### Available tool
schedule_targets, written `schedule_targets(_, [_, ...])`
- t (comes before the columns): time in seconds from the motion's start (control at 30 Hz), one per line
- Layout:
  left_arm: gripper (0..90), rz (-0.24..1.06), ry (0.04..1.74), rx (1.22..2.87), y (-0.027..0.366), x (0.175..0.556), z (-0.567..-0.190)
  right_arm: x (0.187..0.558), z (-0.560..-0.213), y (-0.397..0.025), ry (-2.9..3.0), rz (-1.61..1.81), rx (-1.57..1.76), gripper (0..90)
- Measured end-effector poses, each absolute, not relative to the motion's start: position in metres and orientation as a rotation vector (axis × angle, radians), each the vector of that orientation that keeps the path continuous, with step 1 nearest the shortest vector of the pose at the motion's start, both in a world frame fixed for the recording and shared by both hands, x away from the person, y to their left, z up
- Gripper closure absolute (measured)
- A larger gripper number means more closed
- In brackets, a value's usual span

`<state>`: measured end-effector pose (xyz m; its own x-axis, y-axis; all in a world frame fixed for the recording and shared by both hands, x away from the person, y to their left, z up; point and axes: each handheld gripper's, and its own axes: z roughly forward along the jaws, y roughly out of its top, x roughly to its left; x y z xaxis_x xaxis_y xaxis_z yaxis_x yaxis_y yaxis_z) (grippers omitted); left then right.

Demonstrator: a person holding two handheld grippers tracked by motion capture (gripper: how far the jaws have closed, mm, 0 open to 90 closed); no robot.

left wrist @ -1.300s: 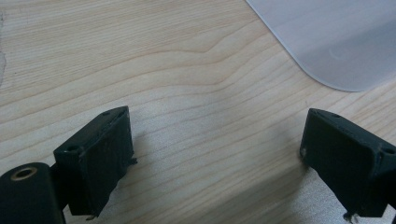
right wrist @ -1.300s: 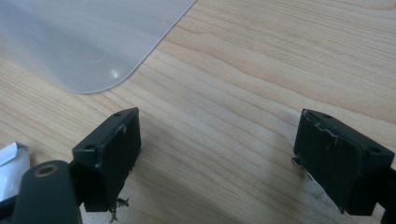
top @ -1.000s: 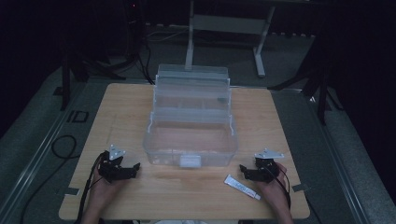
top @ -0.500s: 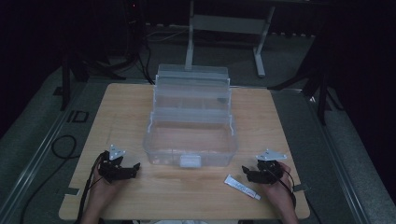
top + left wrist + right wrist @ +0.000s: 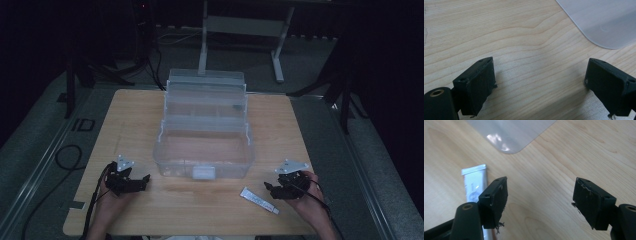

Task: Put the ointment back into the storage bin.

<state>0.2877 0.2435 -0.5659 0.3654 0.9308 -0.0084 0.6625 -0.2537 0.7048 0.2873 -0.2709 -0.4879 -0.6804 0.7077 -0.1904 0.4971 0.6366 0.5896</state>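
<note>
Wood table (image 5: 150,110): clear box (image 5: 202,145) mid, 1 white tube (image 5: 259,200) front-right.

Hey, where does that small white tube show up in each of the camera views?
High view: tube lies on the table, near edge, just left of the right gripper.
Left gripper view: not in it.
Right gripper view: tube at left, partly behind the left jaw.
Shared landmark: clear box.
</note>
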Motion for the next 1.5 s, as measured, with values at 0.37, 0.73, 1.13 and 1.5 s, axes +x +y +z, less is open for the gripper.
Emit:
schedule_targets(0.37, [9.9,0.556,1.375,2.009,0.244,0.288,-0.566,0.285,-0.477,-0.263,2.555,0.601,0.904,30.7])
schedule_targets(0.73, [9.9,0.556,1.375,2.009,0.243,0.288,-0.566,0.283,-0.477,-0.257,2.622,0.538,0.877,30.7])
schedule_targets(1.13, [9.9,0.557,1.376,2.008,0.243,0.287,-0.566,0.282,-0.484,-0.247,2.719,0.482,0.868,32.6])
schedule_targets(1.5, [9.9,0.557,1.376,2.008,0.243,0.287,-0.566,0.281,-0.483,-0.238,2.806,0.407,0.822,43.6])
